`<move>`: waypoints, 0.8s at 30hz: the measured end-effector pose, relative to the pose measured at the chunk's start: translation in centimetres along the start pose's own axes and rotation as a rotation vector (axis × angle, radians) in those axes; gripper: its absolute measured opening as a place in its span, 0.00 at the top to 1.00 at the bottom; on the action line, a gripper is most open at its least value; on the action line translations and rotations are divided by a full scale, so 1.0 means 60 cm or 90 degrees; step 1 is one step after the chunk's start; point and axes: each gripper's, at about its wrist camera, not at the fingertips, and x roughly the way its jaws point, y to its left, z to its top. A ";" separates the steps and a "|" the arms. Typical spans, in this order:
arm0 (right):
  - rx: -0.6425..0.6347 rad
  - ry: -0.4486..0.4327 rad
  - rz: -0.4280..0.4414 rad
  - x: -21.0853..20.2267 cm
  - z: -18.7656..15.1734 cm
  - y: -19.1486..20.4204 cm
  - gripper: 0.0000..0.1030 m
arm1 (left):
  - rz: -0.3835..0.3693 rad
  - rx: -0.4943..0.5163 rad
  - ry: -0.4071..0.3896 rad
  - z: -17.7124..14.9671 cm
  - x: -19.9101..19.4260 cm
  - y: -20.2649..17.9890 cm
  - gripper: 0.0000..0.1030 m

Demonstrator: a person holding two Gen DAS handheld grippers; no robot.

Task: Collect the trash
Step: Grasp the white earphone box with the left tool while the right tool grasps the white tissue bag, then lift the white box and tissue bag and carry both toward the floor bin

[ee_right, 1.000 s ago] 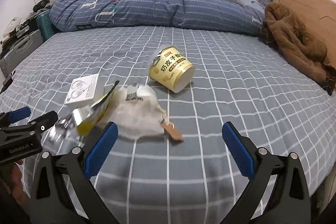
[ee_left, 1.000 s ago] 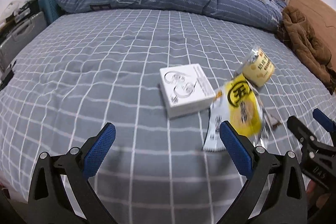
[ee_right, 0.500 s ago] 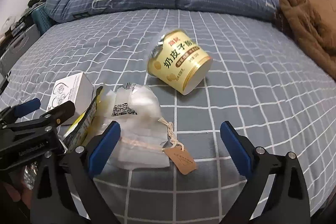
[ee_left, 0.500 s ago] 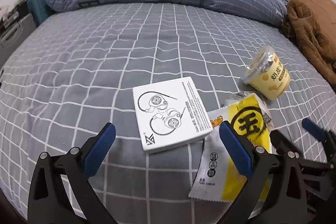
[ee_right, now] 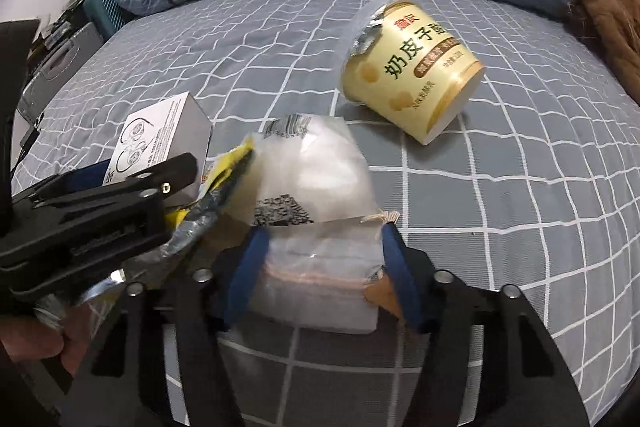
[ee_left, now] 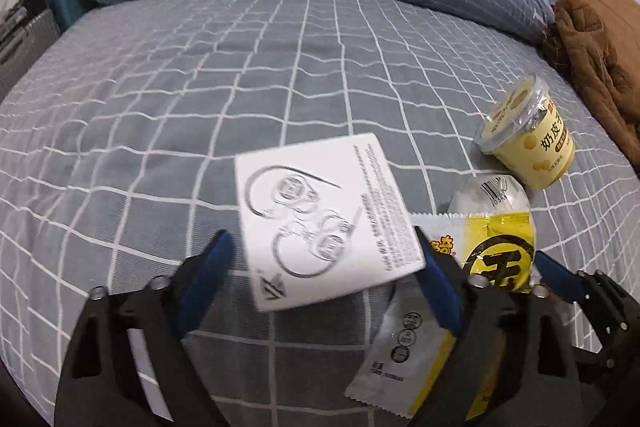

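left gripper [ee_left: 320, 267]: jaws have just been closing and are now straddling the white earphone box [ee_left: 326, 223]; the pad at 3 o'clock is meeting the box's edge, the pad at 9 o'clock is standing just clear, so no grip yet
right gripper [ee_right: 324, 267]: jaws have just been closing around the clear plastic bag [ee_right: 316, 203], the pads flanking its near end; whether they are pressing yet I cannot tell
white earphone box: lying flat on the bed [ee_left: 160, 107], at 12 o'clock from the left gripper; likely light, stiff card that will be sliding on the sheet unless squeezed across its two side edges
clear plastic bag: lying at 12 o'clock from the right gripper, beside the box; soft, slippery film that will be buckling, so pinching the bunched near end looks safest
yellow snack wrapper [ee_left: 480, 259]: lying just beside the box at 3 o'clock, partly under the bag; thin, crinkly, probably needing an edge pinch
yellow cup [ee_right: 412, 79]: lying tipped on its side at 1 o'clock, apart from the pile; light, thin-walled, likely rolling if nudged
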 end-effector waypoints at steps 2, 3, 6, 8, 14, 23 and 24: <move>-0.005 0.004 0.003 0.003 -0.002 0.003 0.60 | -0.002 0.005 0.002 -0.002 0.002 -0.001 0.28; -0.008 0.006 0.004 0.004 -0.003 0.005 0.65 | 0.000 0.009 0.000 -0.003 0.002 -0.002 0.28; -0.007 0.008 0.010 0.003 -0.004 0.006 0.75 | 0.001 0.016 -0.005 -0.003 0.000 -0.003 0.28; -0.009 0.006 0.010 0.001 -0.005 0.005 0.77 | 0.002 0.019 -0.006 -0.002 -0.001 -0.005 0.28; 0.000 -0.011 0.012 -0.014 0.001 0.000 0.79 | 0.000 0.023 -0.013 -0.002 -0.011 0.000 0.28; -0.020 -0.066 -0.053 -0.060 0.009 -0.003 0.83 | -0.007 0.027 -0.031 -0.005 -0.045 0.014 0.30; -0.021 -0.073 -0.058 -0.066 0.010 -0.004 0.83 | -0.007 0.027 -0.032 -0.004 -0.047 0.016 0.30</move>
